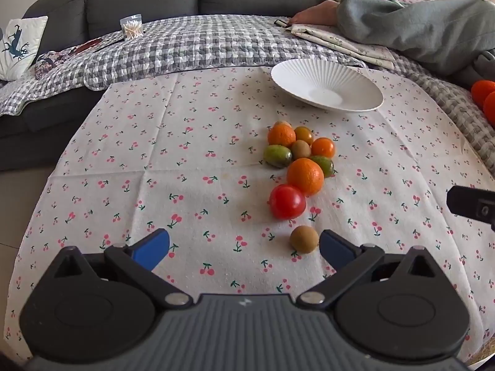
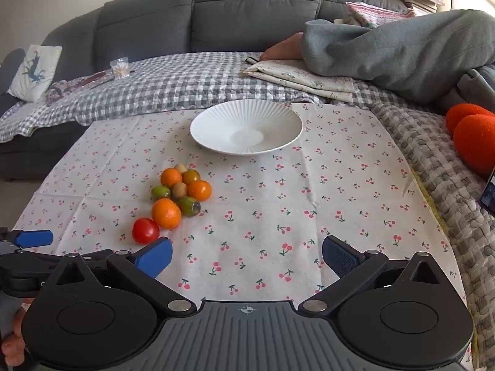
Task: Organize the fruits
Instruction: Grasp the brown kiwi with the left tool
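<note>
Fruits (image 1: 297, 160) are heaped mid-cloth, short of the empty white plate (image 1: 326, 85); a lone kiwi (image 1: 304, 239) lies just inside the left gripper (image 1: 244, 245), fingers spread; right gripper (image 2: 247, 256) likewise spread, holding nothing; risk judged: round, smooth fruit may be nudged and rolled; skins glossy, orange, red, green

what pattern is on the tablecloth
White with small red cherries on green stems; the tablecloth shows best in the right wrist view.
</note>
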`<state>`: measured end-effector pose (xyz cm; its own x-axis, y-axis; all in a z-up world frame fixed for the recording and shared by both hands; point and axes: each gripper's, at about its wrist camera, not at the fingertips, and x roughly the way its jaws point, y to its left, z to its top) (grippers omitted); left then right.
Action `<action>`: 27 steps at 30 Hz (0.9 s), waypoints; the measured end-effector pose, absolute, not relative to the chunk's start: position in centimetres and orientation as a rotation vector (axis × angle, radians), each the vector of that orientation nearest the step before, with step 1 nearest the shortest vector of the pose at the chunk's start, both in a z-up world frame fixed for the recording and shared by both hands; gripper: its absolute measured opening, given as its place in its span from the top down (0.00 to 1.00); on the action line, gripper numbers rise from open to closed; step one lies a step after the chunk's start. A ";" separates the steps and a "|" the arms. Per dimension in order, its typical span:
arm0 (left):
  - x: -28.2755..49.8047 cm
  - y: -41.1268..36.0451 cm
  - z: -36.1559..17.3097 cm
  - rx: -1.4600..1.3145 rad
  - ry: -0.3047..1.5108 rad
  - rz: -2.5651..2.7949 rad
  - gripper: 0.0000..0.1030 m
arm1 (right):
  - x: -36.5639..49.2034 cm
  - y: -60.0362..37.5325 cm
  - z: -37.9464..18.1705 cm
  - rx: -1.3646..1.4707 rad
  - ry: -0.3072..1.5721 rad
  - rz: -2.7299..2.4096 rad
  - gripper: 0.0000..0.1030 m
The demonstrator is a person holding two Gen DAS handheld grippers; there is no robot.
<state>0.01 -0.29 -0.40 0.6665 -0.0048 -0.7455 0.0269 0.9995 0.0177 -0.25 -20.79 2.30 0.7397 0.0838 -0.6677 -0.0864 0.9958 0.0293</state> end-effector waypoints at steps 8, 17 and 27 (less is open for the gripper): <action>0.1 -0.5 -0.7 0.018 0.861 -0.034 0.01 | -0.3 -20.7 2.3 -0.012 0.729 0.081 0.00; 0.1 -0.9 -1.3 -0.001 0.855 -0.063 0.01 | -0.1 -20.6 2.0 -0.023 0.742 0.071 0.00; 0.8 -1.3 -3.1 0.047 0.852 -0.073 0.01 | 0.8 -20.9 1.2 -0.005 0.770 0.091 0.00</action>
